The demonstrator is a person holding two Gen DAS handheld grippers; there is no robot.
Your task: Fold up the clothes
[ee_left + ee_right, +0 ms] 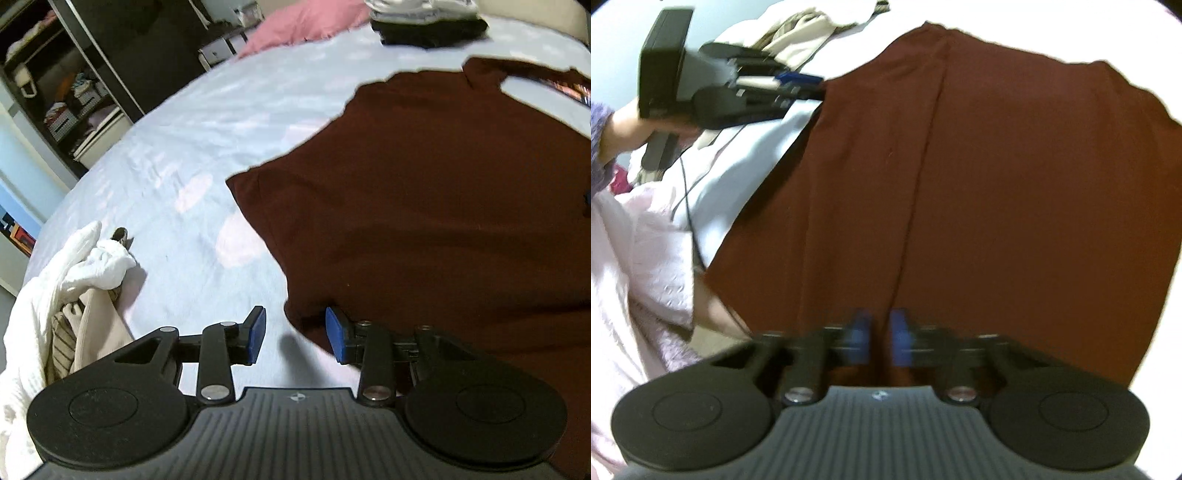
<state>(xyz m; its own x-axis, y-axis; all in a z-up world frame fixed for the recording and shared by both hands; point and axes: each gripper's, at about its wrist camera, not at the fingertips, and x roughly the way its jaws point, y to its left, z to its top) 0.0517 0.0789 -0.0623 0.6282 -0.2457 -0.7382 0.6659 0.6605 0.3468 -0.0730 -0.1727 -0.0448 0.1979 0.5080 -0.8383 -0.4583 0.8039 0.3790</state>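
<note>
left claw (pixel 295 334): jaws apart, shirt (pixel 424 203) corner between its tips | right claw (pixel 879 338): pinched on the shirt's near edge | white clothes pile (pixel 55 295) left of left claw | bedsheet (pixel 207 155) beneath | folded stack (pixel 424 26) far ahead

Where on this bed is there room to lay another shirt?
Bare sheet lies between the maroon garment, the pink pillow and the white laundry heap. It is crowded at the folded stack.

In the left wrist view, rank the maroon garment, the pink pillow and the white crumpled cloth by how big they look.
1. Maroon garment, clearly largest.
2. White crumpled cloth, though nearness to the camera inflates it.
3. Pink pillow, far and partly cropped.
</note>
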